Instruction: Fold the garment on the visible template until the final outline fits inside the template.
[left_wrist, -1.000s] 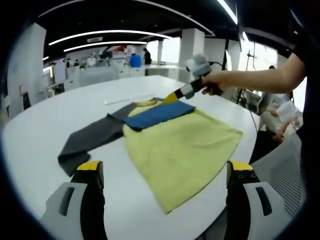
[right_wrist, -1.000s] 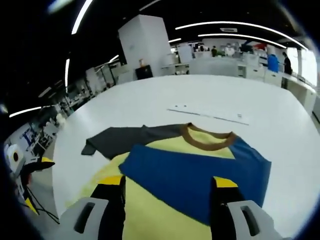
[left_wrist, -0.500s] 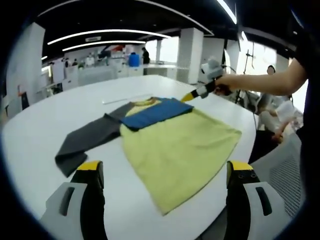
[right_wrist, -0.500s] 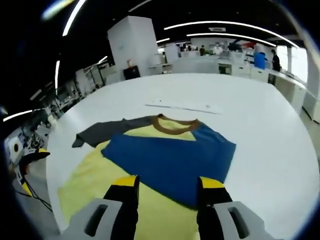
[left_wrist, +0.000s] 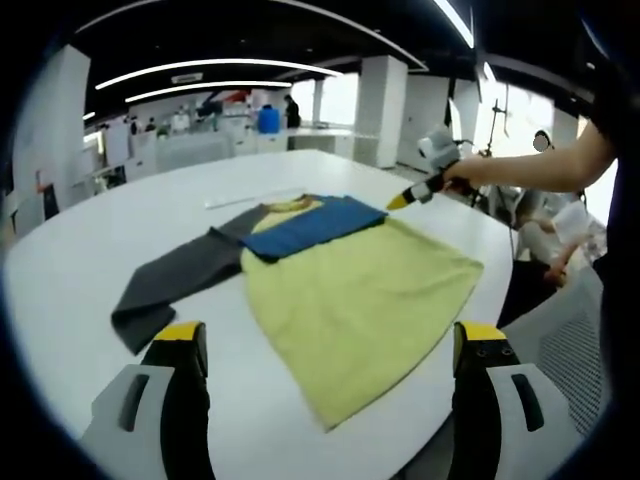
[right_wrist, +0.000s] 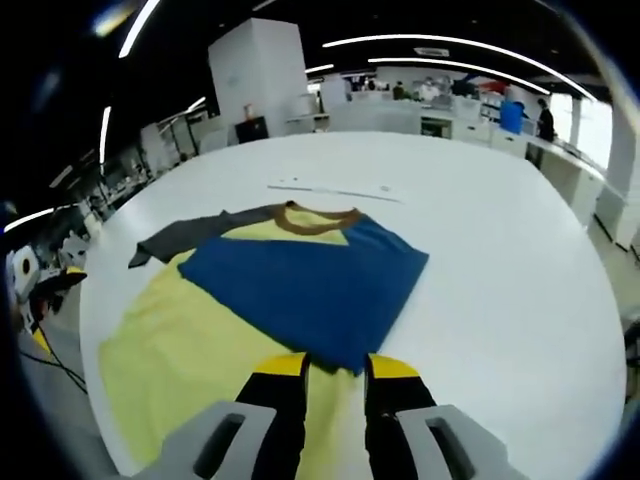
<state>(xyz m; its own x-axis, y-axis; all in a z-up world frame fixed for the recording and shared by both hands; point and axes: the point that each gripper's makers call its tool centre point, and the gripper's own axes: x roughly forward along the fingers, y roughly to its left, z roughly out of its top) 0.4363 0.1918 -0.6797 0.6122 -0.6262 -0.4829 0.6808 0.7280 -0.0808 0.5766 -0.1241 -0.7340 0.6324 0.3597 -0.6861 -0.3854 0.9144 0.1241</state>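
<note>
One sleeve folded in, the other lying out flat

Nearest, the left gripper (left_wrist: 330, 350) hangs at the table (left_wrist: 70, 270) edge with jaws spread wide and empty, the yellow hem of the garment (left_wrist: 360, 300) just ahead between them. The shirt's long axis runs from that hem away to the brown collar (right_wrist: 315, 217). The grey sleeve (left_wrist: 175, 280) stretches out to the left, on this gripper's side, so I'd judge it the nearer one for the next fold. At the far right the right gripper (right_wrist: 333, 368) holds jaws narrowed, nearly together, just off the corner of the folded blue sleeve (right_wrist: 300, 285); whether they pinch cloth I cannot tell. A pale strip (right_wrist: 330, 188) lies beyond the collar.
</note>
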